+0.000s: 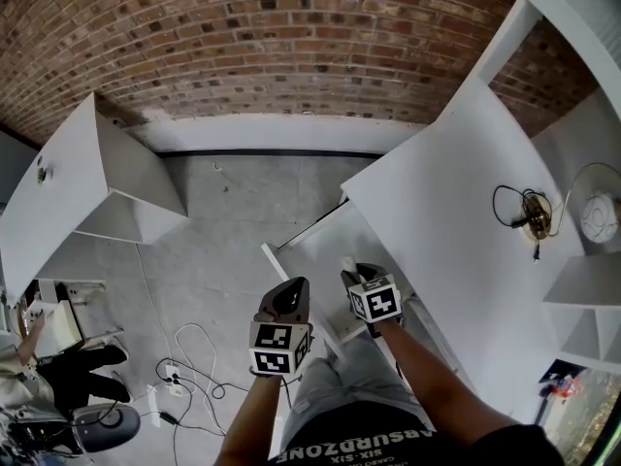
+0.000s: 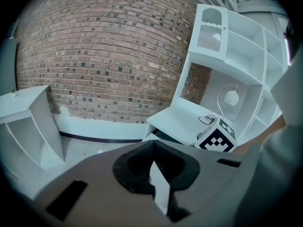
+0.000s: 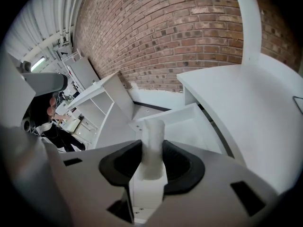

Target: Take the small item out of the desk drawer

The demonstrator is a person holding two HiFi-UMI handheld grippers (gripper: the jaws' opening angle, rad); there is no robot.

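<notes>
Small item held over the open desk drawer
The right gripper (image 3: 150, 148) is clamped on the pale small item (image 3: 152, 129), upright above the drawer (image 3: 191, 126) near its front edge; the left gripper (image 2: 157, 168) has its jaws a slit apart.

A studio-like room fitted out as a home office: bare brick wall (image 1: 291, 37), concrete floor (image 1: 223, 241), loose cables (image 1: 189, 352), white desk (image 1: 437, 183), white shelves (image 2: 236, 41).

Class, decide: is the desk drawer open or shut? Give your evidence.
Open: the drawer juts out from under the desk top, its bare inside showing.
</notes>
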